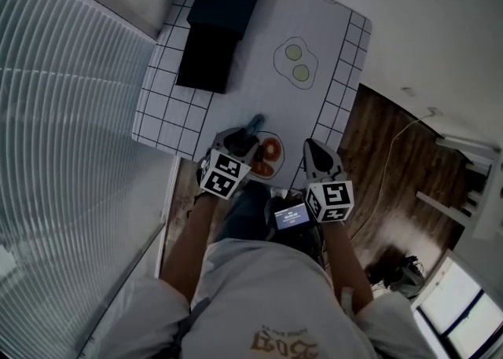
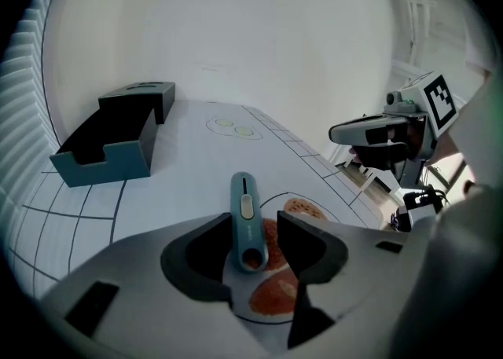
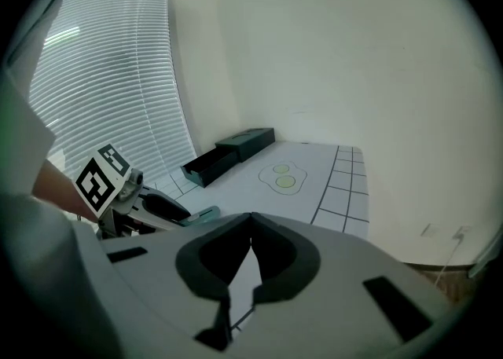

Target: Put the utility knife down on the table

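Note:
The teal utility knife (image 2: pixel 245 216) lies lengthwise between the jaws of my left gripper (image 2: pixel 255 224), its near end over a printed plate (image 2: pixel 275 296). The jaws stand wide. There is a clear gap on the knife's right side, and the left pad sits close beside it without gripping. From the head view the knife (image 1: pixel 254 123) pokes out beyond the left gripper (image 1: pixel 240 142) at the table's near edge. My right gripper (image 1: pixel 316 155) hovers to the right of it; its jaws meet at the tips (image 3: pixel 251 217) with nothing between them.
The white table mat (image 1: pixel 259 90) has a black grid border and a printed fried egg (image 1: pixel 296 64). A dark open box (image 1: pixel 220 20) sits at the far left of the table. Window blinds are on the left, with wood floor and a cable to the right.

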{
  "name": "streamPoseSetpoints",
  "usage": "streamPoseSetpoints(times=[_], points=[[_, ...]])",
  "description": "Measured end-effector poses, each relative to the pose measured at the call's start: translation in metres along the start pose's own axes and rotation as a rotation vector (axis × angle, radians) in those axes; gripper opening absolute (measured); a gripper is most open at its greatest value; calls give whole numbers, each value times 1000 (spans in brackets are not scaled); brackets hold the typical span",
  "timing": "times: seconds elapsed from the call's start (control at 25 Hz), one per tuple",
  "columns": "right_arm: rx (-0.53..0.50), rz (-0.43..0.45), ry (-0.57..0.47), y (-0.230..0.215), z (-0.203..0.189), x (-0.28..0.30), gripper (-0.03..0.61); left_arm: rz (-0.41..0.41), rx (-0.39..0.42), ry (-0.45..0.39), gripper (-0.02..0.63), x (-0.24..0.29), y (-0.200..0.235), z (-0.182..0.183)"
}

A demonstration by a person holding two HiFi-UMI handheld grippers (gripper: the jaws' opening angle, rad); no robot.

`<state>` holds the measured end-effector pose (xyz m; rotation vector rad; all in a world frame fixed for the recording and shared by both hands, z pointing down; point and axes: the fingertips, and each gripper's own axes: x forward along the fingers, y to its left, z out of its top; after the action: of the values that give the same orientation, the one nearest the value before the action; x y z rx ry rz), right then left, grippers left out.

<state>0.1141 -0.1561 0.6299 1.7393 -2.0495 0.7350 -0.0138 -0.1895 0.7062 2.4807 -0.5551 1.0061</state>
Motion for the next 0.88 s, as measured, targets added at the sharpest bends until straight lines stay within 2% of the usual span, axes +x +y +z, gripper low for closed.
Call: streamPoseSetpoints(times=[0.08,0.24,0.32,0.4,0.48,0.56,0.88], points=[[3,-6,-7,0,1,-3,9,7,-5,-18,179,-4,2,4],[4,-16,-20,-4,4,-10,8,24,-96,-67,179,-16,9,12],[2,-15,-29,-6,8,-12,8,56,-112,-91,178,-24,14,16],[0,-10,-40,-8,11,-14,8,76,-129,-113,130,-29,19,19],[-9,-3,-42,-8,13,-19,8,84,-156,-125,30,-34,19,19],[-21,4,-42,-8,14,-25,8,94,-169,-132,8,-38,16,19],[-52,33,-87,-10,37,-36,8,181,-172,-230,8,-63,13,45]])
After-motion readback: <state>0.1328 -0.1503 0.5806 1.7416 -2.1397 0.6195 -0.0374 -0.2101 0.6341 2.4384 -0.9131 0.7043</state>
